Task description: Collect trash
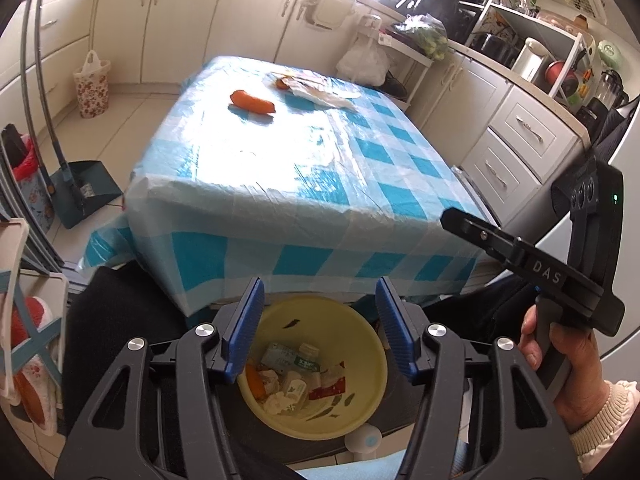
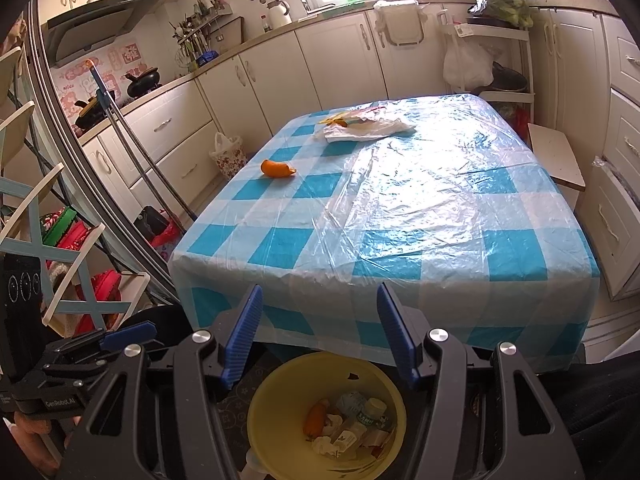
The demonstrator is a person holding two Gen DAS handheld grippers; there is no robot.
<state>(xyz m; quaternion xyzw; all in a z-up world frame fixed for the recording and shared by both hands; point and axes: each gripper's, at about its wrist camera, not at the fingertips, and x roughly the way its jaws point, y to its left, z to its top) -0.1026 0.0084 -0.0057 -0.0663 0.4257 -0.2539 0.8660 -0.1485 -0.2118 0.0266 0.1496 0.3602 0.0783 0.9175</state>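
An orange peel (image 1: 253, 102) lies on the blue-checked table (image 1: 304, 184), far side; it also shows in the right wrist view (image 2: 277, 169). A crumpled clear plastic bag with wrappers (image 1: 316, 89) lies behind it, also seen from the right (image 2: 366, 125). A yellow bowl (image 1: 360, 412) full of small wrappers and peel sits low in front of the table, also in the right wrist view (image 2: 272, 400). My left gripper (image 1: 320, 320) is open and empty above the bowl. My right gripper (image 2: 320, 328) is open and empty above the bowl too; its body shows in the left wrist view (image 1: 532, 268).
Kitchen cabinets (image 2: 280, 68) line the walls. A dustpan and broom (image 1: 80, 192) stand left of the table. A floral waste bin (image 1: 92, 86) sits on the floor beyond. A shelf rack (image 1: 404, 52) with bags stands behind the table. A folding rack (image 2: 60, 272) is at left.
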